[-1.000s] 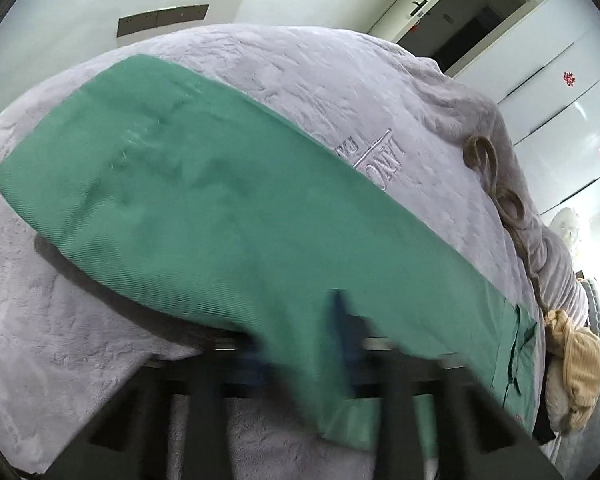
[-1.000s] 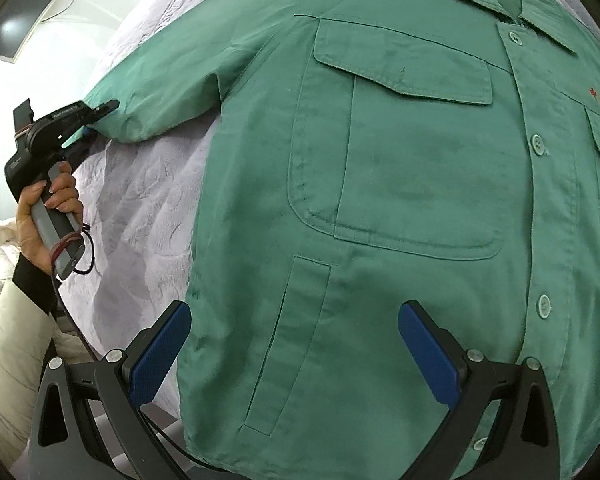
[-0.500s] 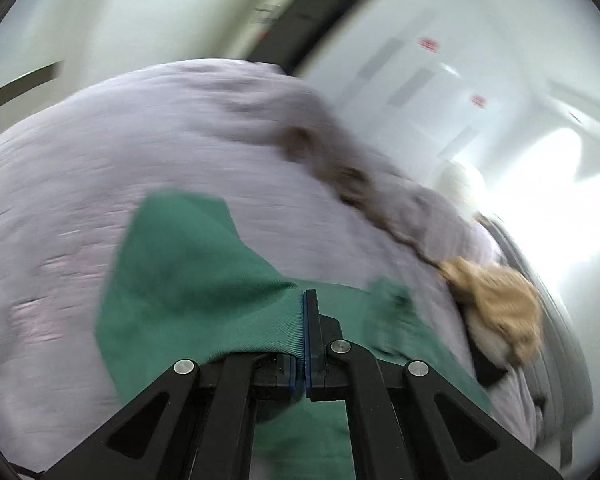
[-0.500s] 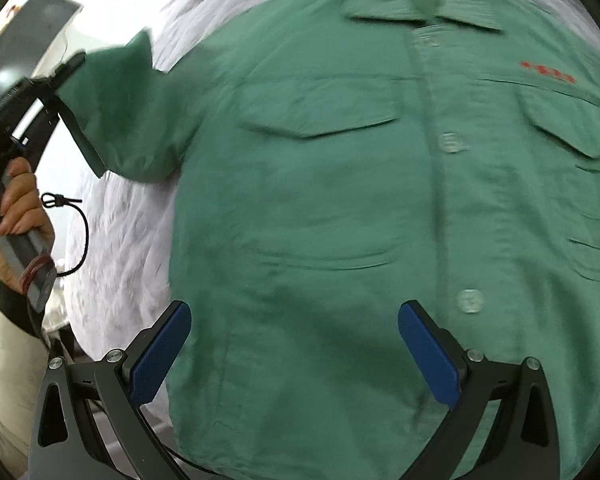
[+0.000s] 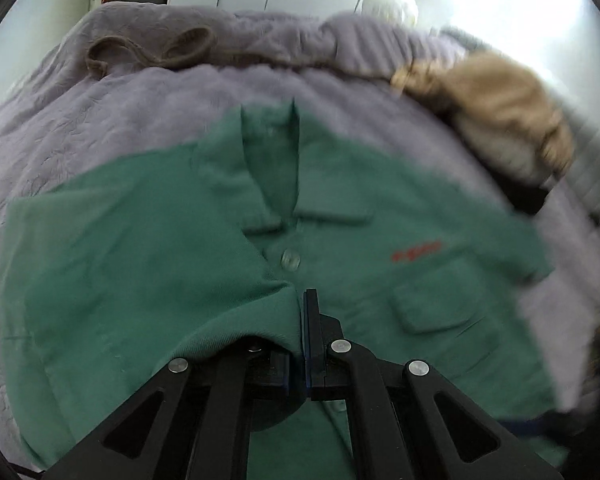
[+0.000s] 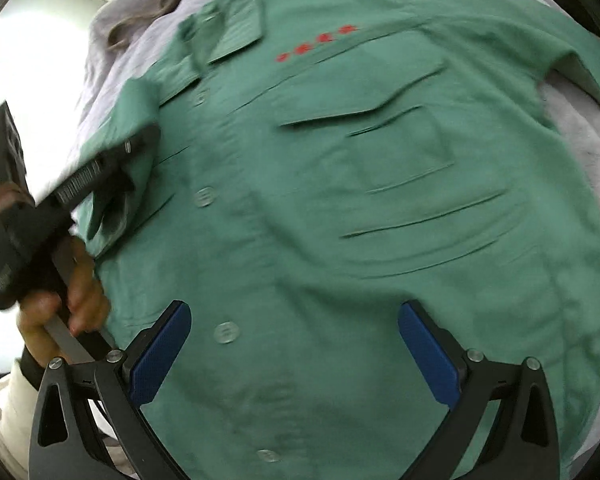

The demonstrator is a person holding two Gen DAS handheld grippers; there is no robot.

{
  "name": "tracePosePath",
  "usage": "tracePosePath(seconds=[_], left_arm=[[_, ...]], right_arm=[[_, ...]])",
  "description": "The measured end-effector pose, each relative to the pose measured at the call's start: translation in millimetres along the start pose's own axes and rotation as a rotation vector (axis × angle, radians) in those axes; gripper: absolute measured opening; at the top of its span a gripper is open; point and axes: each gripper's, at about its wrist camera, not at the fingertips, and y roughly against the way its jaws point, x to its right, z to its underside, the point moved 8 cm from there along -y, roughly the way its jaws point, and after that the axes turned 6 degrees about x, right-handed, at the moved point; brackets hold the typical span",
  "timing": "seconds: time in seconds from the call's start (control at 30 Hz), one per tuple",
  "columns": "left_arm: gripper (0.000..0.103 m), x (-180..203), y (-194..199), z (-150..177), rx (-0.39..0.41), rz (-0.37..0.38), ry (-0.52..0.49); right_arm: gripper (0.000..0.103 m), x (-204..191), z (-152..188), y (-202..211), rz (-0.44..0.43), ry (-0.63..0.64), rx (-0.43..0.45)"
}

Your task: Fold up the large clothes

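Left wrist view shows the left gripper [image 5: 305,304] now clamped on the sleeve [image 5: 148,264], dragged in over the shirt [image 6: 340,208] lying buttoned on the blanket [image 5: 100,120], so the first fold's underway while the right gripper [image 6: 294,340] hovers wide open.

Black tool [image 6: 294,354] frames, blue ribbed pads [image 6: 162,350], silver screws; cream sleeve [image 6: 8,412].

Left gripper [image 5: 305,320] clamped on green shirt [image 5: 380,280] sleeve, over lilac blanket [image 5: 100,128].
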Motion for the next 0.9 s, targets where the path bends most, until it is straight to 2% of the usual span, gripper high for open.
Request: tracePosePath(seconds=[0.07, 0.1, 0.13, 0.17, 0.2, 0.33, 0.47, 0.53, 0.6, 0.63, 0.7, 0.73, 0.8, 0.83, 0.87, 0.9], left_arm=[[0.004, -4, -2, 19, -0.033, -0.036, -0.017], [0.018, -5, -3, 24, -0.046, -0.044, -0.018], [0.055, -5, -2, 31, -0.060, -0.027, -0.014], [0.073, -5, 4, 34, -0.058, -0.024, -0.007], [0.087, -6, 10, 34, -0.039, -0.037, -0.006], [0.087, -15, 45, 39, -0.022, -0.059, -0.022], [0.087, -76, 93, 57, 0.025, -0.264, 0.055], [0.087, -122, 108, 77, -0.001, -0.405, 0.138], [0.086, -162, 114, 103, -0.060, -0.497, 0.229], [0.086, -178, 115, 113, -0.084, -0.520, 0.273], [0.086, -198, 117, 123, -0.082, -0.543, 0.336], [0.087, -207, 117, 126, -0.072, -0.551, 0.350], [0.087, -212, 113, 126, -0.061, -0.546, 0.340], [0.087, -212, 111, 126, -0.054, -0.555, 0.330], [0.087, -212, 110, 125, -0.050, -0.563, 0.320], [0.087, -212, 110, 123, -0.046, -0.573, 0.311]], right_arm=[[0.103, 5, -8, 2, 0.005, 0.007, 0.018], [0.103, 3, -15, 4, 0.007, 0.017, 0.031], [0.103, 1, -20, 4, 0.007, 0.025, 0.040], [0.103, -3, -26, 5, 0.005, 0.035, 0.050], [0.103, -7, -32, 6, 0.003, 0.048, 0.063], [0.103, -39, -58, 6, -0.019, 0.154, 0.108], [0.103, -101, -66, -2, -0.075, 0.290, 0.126], [0.103, -144, -69, -19, -0.092, 0.379, 0.127], [0.103, -182, -67, -41, -0.094, 0.460, 0.117], [0.103, -198, -66, -52, -0.100, 0.491, 0.110], [0.103, -228, -64, -79, -0.086, 0.558, 0.098], [0.103, -238, -62, -91, -0.062, 0.590, 0.097], [0.100, -249, -63, -116, 0.043, 0.644, 0.100], [0.094, -251, -65, -125, 0.087, 0.663, 0.098], [0.058, -253, -66, -134, 0.082, 0.667, 0.081], [0.032, -251, -67, -134, 0.063, 0.647, 0.064]])
